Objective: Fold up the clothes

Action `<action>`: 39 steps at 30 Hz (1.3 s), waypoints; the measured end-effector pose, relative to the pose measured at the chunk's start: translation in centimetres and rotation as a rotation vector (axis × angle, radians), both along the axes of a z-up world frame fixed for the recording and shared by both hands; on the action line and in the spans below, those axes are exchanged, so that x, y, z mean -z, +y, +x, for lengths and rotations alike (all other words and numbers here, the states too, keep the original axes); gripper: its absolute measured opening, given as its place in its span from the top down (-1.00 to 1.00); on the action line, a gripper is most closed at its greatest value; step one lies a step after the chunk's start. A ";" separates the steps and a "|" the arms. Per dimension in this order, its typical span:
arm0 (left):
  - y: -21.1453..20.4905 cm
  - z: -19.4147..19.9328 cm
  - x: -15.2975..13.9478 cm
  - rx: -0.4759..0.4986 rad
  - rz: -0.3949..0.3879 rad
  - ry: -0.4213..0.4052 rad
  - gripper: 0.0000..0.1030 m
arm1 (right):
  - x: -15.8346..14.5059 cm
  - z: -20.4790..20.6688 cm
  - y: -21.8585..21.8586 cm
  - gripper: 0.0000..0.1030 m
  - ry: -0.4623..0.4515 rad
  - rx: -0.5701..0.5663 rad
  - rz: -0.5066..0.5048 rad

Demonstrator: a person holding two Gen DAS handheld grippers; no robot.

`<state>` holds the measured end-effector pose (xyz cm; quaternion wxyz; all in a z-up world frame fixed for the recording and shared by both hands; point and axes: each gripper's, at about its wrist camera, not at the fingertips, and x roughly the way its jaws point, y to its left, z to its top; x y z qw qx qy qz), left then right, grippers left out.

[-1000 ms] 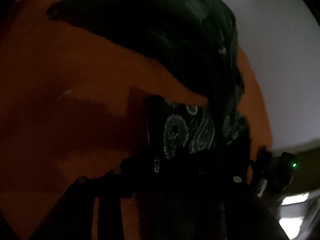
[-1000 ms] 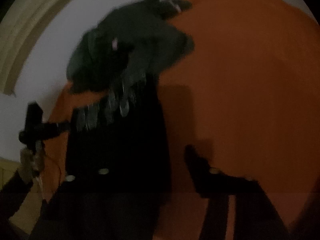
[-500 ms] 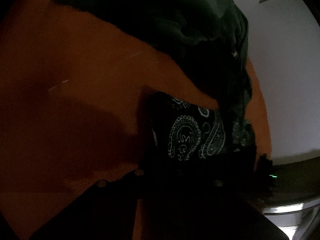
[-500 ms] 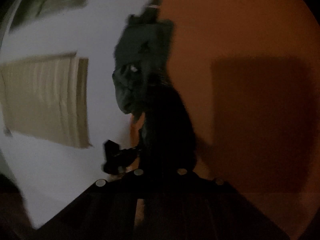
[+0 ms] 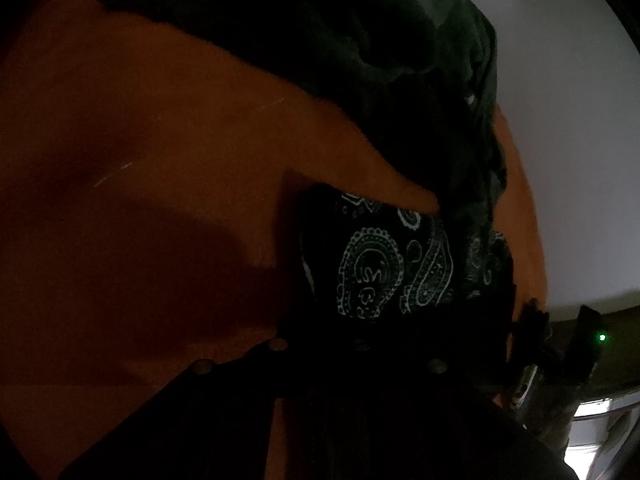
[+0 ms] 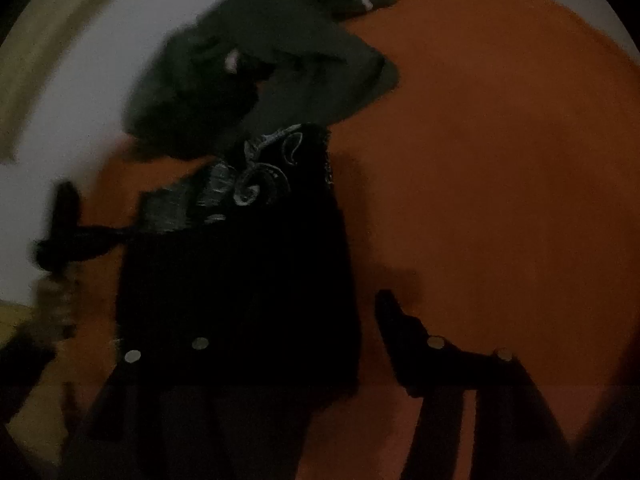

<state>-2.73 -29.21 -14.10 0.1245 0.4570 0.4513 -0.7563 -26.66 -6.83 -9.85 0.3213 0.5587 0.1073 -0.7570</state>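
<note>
A black cloth with a white paisley print (image 5: 380,264) hangs stretched over the orange table (image 5: 140,160). My left gripper (image 5: 360,332) is shut on its near edge, and the fabric hides the fingertips. In the right wrist view the same cloth (image 6: 248,264) drapes over the left finger of my right gripper (image 6: 320,320). Those jaws are opening. The bare right finger (image 6: 400,320) stands clear of the fabric, with table showing in the gap. My left gripper (image 6: 64,236) shows as a dark shape at the cloth's far corner.
A heap of dark green clothes (image 5: 360,60) (image 6: 260,60) lies at the table's far edge, just beyond the paisley cloth. Bare orange table (image 6: 500,140) stretches to the right of it. A pale floor (image 5: 580,160) lies past the table rim. The light is very dim.
My left jaws have closed on the paisley cloth and barely moved. My right gripper pinched shut while its view swung left, then swung back and spread its jaws.
</note>
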 end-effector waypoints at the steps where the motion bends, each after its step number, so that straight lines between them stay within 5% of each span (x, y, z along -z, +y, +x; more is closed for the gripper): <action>1: 0.0 0.0 0.0 -0.001 0.000 0.001 0.93 | 0.8 -0.3 -1.0 0.43 0.009 0.002 0.043; 2: 0.1 0.0 0.0 -0.003 -0.001 0.003 0.93 | 1.7 -0.7 -1.5 0.95 -0.039 -0.001 0.013; 4: 0.0 0.2 0.0 -0.009 0.005 0.010 0.93 | 2.2 -1.3 -1.1 0.99 -0.140 0.012 -0.152; 6: -0.1 0.4 0.2 -0.019 0.022 0.022 0.93 | 1.7 -1.9 1.4 0.99 -0.271 0.020 -0.550; 8: -0.2 0.6 0.3 -0.025 0.037 0.029 0.93 | 2.9 -2.7 4.2 0.99 -0.346 0.099 -0.830; 10: -0.4 0.7 0.5 -0.030 0.050 0.033 0.93 | 6.1 -3.8 5.8 0.99 -0.499 0.171 -0.947; 14: -0.2 0.7 0.4 -0.028 0.046 0.029 0.93 | 10.7 -4.9 7.4 0.86 -0.569 0.286 -0.847; 17: -0.3 0.8 0.5 -0.030 0.052 0.028 0.93 | 11.3 -4.9 8.5 0.41 -0.579 0.324 -0.807; 20: -0.5 0.9 0.6 -0.037 0.061 0.029 0.93 | 8.2 -4.1 9.8 0.04 -0.432 0.321 -0.698; 22: -0.5 0.9 0.5 -0.037 0.062 0.029 0.93 | 5.3 -3.3 10.4 0.05 -0.279 0.295 -0.562; 27: -0.4 0.8 0.4 -0.047 0.063 0.020 0.93 | 4.1 -0.4 7.5 0.24 -0.255 0.140 -0.377; 28: -0.4 0.7 0.4 -0.047 0.058 0.020 0.93 | 4.5 0.2 6.6 0.37 -0.251 0.107 -0.330; 30: -0.2 0.6 0.3 -0.045 0.045 0.018 0.93 | 5.6 0.5 6.2 1.00 -0.260 0.121 -0.291; 35: -0.2 0.6 0.0 -0.050 0.031 0.005 0.93 | 6.2 0.9 5.2 0.84 -0.251 0.117 -0.227; 37: -0.2 0.6 -0.5 -0.053 0.030 -0.005 0.93 | 4.3 1.6 4.5 0.70 -0.166 0.094 -0.169; 39: 0.0 1.2 -2.3 -0.065 0.012 0.017 0.93 | 1.7 2.7 3.9 0.65 -0.086 0.077 -0.239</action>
